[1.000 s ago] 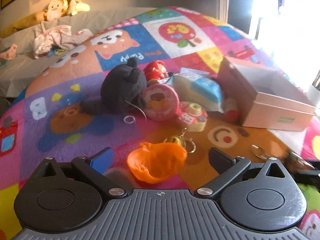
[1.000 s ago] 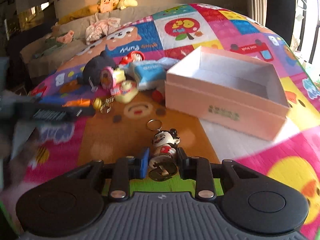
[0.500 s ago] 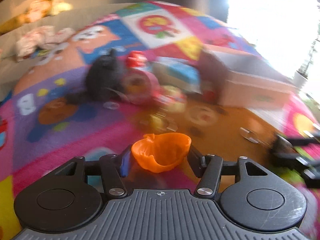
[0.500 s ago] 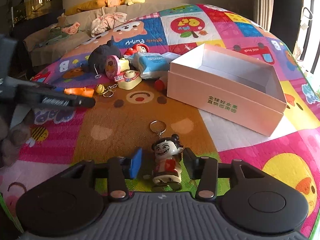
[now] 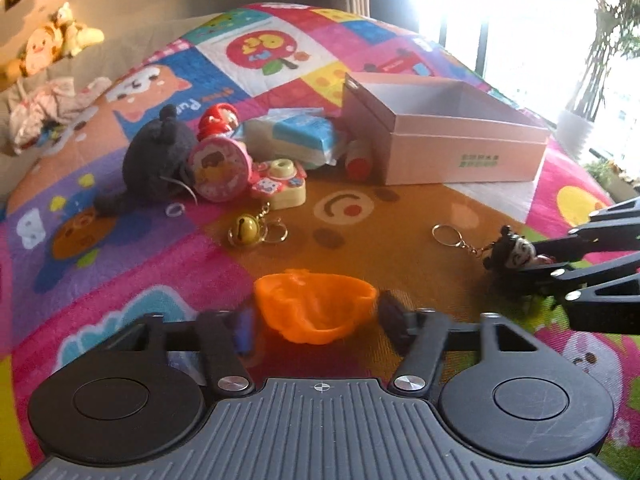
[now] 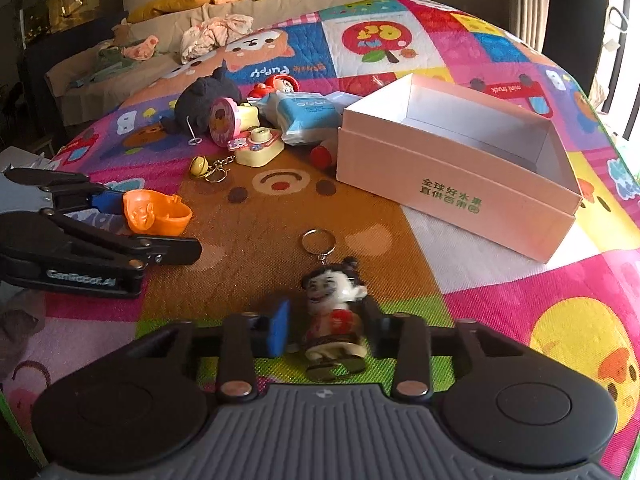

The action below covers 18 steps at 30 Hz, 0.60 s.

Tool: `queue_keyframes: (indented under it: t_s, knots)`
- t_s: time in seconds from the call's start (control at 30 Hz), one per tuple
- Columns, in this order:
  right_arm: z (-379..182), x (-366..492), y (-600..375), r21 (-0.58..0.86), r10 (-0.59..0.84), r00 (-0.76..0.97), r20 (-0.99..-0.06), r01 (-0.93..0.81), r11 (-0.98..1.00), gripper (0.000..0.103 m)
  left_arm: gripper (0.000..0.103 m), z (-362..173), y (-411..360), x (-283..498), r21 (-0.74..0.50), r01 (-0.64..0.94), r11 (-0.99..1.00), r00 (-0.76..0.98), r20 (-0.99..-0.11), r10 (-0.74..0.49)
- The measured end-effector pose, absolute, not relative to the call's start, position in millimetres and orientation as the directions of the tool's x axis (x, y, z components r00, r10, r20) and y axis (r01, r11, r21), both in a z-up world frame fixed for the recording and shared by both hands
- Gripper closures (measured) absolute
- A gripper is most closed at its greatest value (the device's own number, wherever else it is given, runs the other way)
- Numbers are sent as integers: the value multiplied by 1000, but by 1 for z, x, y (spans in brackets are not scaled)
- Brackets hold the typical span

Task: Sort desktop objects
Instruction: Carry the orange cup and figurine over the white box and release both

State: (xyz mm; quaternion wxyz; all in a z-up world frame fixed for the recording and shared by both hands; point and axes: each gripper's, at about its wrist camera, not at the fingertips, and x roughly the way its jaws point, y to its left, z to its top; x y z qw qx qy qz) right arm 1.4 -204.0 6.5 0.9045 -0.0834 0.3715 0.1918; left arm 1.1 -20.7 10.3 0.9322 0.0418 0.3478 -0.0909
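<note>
The left gripper has its jaws clamped on an orange cup moulded with a face, held in front of the pink box. The right gripper's jaws, just closing, flank a grinning doll keychain with black hair buns, nearer than the box, on the mat.

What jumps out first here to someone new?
Probably the orange cup, gripped between the jaws of the left gripper low at centre of its own view. Next, the figurine keychain between the jaws of the right gripper, its ring lying on the mat. Behind sit the open pink box and a cluster of small toys to its left.
</note>
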Motion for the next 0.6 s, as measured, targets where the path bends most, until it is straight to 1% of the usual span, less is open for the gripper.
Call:
queue_keyframes:
  t_s: [0.07, 0.13, 0.17, 0.2, 0.27, 0.33, 0.37, 0.43, 0.47, 0.57, 0.6]
  knots:
    - [13, -2, -208, 3, 292, 649, -703, -408, 913, 75, 42, 21, -24, -2, -11, 223, 975, 747, -641, -178]
    - [27, -6, -216, 18, 309, 656, -688, -411, 912, 75, 42, 44, -30, -4, -25, 265, 964, 775, -590, -228]
    - [41, -10, -224, 18, 315, 679, -663, -407, 913, 75, 42, 60, -35, -2, -20, 288, 957, 797, -549, -251]
    - [56, -13, -232, 14, 317, 710, -629, -398, 917, 75, 42, 76, -41, 0, -6, 310, 951, 821, -504, -270]
    - [95, -19, -254, 26, 319, 786, -529, -361, 932, 75, 42, 104, -58, 8, 35, 350, 936, 859, -411, -305]
    - [133, -20, -278, 62, 307, 853, -422, -310, 949, 75, 41, 121, -80, 22, 78, 383, 921, 876, -348, -335]
    - [148, -18, -289, 77, 298, 876, -379, -291, 954, 75, 41, 123, -92, 31, 95, 398, 912, 877, -331, -349]
    - [166, -6, -309, 101, 272, 907, -321, -252, 962, 75, 41, 119, -119, 60, 99, 422, 901, 867, -336, -369]
    - [169, 4, -317, 121, 257, 914, -313, -231, 966, 75, 41, 113, -130, 73, 87, 428, 899, 858, -351, -375]
    - [162, 41, -332, 154, 215, 912, -348, -171, 973, 75, 41, 93, -154, 111, 44, 433, 900, 839, -385, -385]
    - [156, 55, -334, 163, 206, 907, -367, -155, 974, 75, 38, 85, -159, 124, 29, 440, 898, 829, -399, -393]
